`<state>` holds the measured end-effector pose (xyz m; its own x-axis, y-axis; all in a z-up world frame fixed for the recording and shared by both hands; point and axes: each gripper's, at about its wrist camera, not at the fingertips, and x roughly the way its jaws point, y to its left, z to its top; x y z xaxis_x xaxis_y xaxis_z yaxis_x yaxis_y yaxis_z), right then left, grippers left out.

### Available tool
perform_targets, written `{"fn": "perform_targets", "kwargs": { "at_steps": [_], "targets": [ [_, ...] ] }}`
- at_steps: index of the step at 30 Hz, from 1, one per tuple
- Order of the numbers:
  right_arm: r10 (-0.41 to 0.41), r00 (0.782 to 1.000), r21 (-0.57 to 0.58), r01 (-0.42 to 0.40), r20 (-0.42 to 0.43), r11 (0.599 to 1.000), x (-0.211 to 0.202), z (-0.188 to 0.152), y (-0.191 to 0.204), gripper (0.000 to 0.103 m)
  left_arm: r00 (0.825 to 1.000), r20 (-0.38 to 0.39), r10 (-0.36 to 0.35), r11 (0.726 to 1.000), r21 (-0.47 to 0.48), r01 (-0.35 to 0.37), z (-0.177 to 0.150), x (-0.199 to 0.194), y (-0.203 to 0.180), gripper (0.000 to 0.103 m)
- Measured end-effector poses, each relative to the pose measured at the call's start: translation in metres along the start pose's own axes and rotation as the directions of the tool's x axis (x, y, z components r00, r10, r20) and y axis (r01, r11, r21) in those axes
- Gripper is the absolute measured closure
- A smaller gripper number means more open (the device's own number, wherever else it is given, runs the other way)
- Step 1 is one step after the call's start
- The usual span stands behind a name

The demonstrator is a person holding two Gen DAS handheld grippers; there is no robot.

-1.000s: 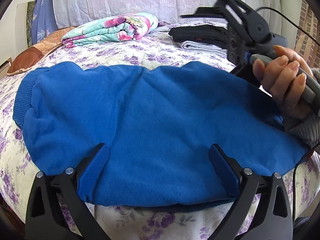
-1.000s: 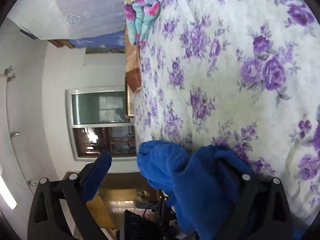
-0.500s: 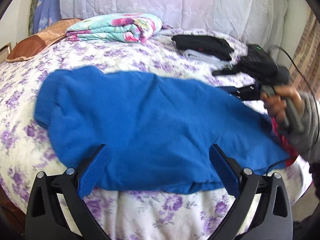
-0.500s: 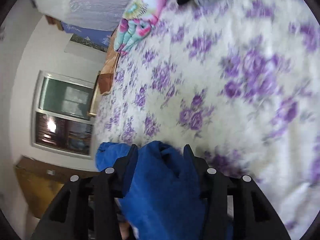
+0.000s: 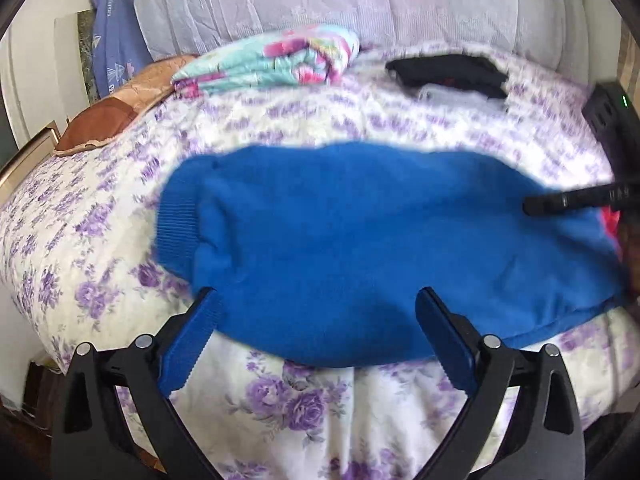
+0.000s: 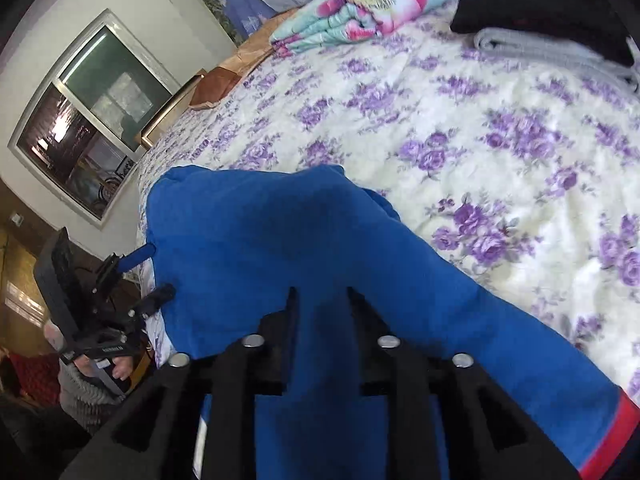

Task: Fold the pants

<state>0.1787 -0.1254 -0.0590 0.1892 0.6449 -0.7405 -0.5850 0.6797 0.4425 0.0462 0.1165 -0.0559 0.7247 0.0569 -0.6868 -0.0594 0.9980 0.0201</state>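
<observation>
In the left wrist view, the blue pants are spread across the bed, just beyond the wide-open left gripper. In the right wrist view, a fold is pinched in the closing right gripper.

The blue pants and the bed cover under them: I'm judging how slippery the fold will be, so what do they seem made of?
The blue pants look like soft matte fleece or brushed knit: fuzzy surface, no sheen, and a ribbed knit cuff at one end. The bed cover looks like a thin printed woven cloth, probably cotton, matte with purple flowers and slight puckering. Neither looks slick.
</observation>
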Motion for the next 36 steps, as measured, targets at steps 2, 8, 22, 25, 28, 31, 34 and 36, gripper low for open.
{"fn": "perform_targets", "kwargs": {
  "at_steps": [2, 8, 22, 25, 28, 31, 34, 36],
  "targets": [
    [-0.013, 1.0, -0.077, 0.014, 0.01, 0.997, -0.012, -0.014, 0.021, 0.056, 0.999, 0.041, -0.029, 1.0, -0.004, 0.029, 0.01, -0.008, 0.0, 0.007],
    [-0.144, 0.989, -0.214, 0.136, -0.02, 0.967, 0.003, -0.065, 0.047, 0.054, 0.99, -0.1, 0.098, 0.994, 0.063, -0.092, 0.018, 0.058, -0.006, 0.005],
    [-0.364, 0.839, 0.642, 0.022, 0.405, 0.766, -0.224, -0.222, -0.076, 0.024, 0.946, 0.077, -0.314, 0.949, 0.011, 0.315, 0.033, 0.009, -0.069, 0.005],
    [-0.353, 0.829, 0.759, -0.124, 0.433, 0.639, -0.227, -0.249, -0.114, 0.024, 0.941, 0.022, -0.337, 0.941, 0.024, 0.337, 0.022, 0.02, -0.095, 0.005],
    [-0.305, 0.844, 0.801, -0.217, 0.442, 0.558, -0.214, -0.248, -0.145, 0.024, 0.951, -0.052, -0.305, 0.952, 0.017, 0.306, 0.007, 0.035, -0.107, 0.005],
    [-0.3, 0.847, 0.807, -0.224, 0.438, 0.547, -0.205, -0.23, -0.166, 0.025, 0.968, -0.084, -0.237, 0.969, 0.054, 0.242, -0.006, 0.05, -0.112, 0.005],
    [-0.305, 0.835, 0.79, -0.225, 0.458, 0.57, -0.202, -0.22, -0.178, 0.046, 0.977, -0.071, -0.202, 0.976, 0.073, 0.207, -0.008, 0.043, -0.115, 0.005],
    [-0.338, 0.82, 0.785, -0.201, 0.462, 0.585, -0.201, -0.224, -0.181, 0.076, 0.97, -0.063, -0.236, 0.971, 0.031, 0.238, -0.005, 0.039, -0.108, 0.005]
  ]
}}
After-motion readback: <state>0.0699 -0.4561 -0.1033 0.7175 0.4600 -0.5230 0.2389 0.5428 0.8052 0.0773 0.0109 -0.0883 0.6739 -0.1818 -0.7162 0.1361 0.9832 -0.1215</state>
